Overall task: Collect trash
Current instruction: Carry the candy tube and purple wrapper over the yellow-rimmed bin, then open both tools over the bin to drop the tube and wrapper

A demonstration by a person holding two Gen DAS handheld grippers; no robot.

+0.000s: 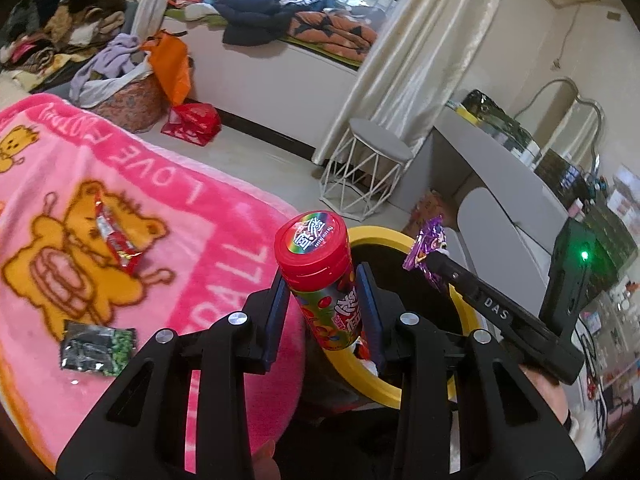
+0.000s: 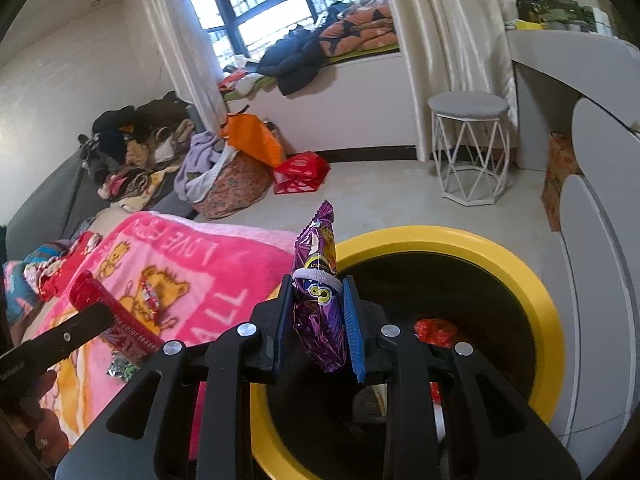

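Claws point(image 1: 324, 292) point(image 2: 316, 312) pinch cylindrical tube point(image 1: 320, 276), crinkly, seemingly foil wrapper point(image 2: 318, 300).

A cluttered bedroom sits behind the action, daylight pouring in.

A pink blanket point(image 1: 132, 216) with yellow bears covers the bed; past its far edge a patterned basket point(image 1: 128, 98) overflows with a lilac garment, an orange bag point(image 1: 170, 66) leaning on it and a red bag point(image 1: 192, 120) just beside on the floor. A wire-legged stool point(image 1: 366, 168) stands near the cream curtain point(image 1: 420, 40), clothes heap along the window ledge point(image 2: 332, 46), and the white desk point(image 2: 572, 52) carries a dark bundle at its far corner.
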